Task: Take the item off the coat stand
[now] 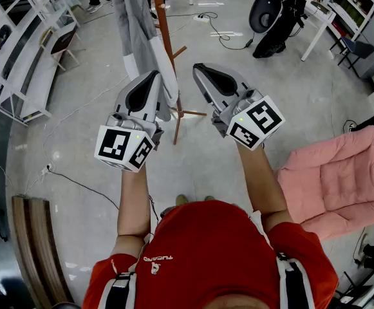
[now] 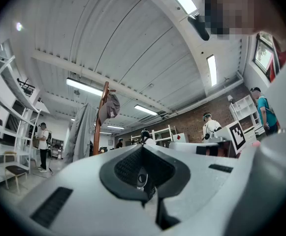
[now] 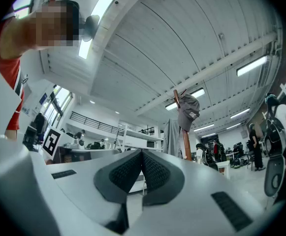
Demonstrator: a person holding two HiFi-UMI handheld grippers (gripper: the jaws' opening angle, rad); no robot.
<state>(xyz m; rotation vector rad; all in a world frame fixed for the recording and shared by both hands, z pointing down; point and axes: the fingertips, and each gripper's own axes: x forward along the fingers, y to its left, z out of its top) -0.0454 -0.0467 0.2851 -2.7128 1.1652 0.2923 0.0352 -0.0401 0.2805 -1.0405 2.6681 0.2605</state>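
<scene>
A dark grey cap (image 2: 109, 107) hangs on top of the wooden coat stand (image 2: 99, 132), and a long grey garment (image 2: 81, 132) hangs beside the pole. In the right gripper view the cap (image 3: 189, 112) tops the coat stand (image 3: 185, 144), still some way off. From above, the coat stand (image 1: 163, 24) and the garment (image 1: 135, 24) rise just ahead of both grippers. My left gripper (image 1: 153, 74) points at the garment's hem with its jaws together and nothing in them (image 2: 143, 149). My right gripper (image 1: 198, 67) is held level with it, just right of the pole, shut and empty (image 3: 142, 154).
A pink cushioned seat (image 1: 335, 179) lies at the right. White shelving (image 1: 19, 56) stands at the left, a black chair (image 1: 264, 11) at the back right. Cables (image 1: 77, 179) trail over the floor. Other people stand around the room (image 2: 43, 144).
</scene>
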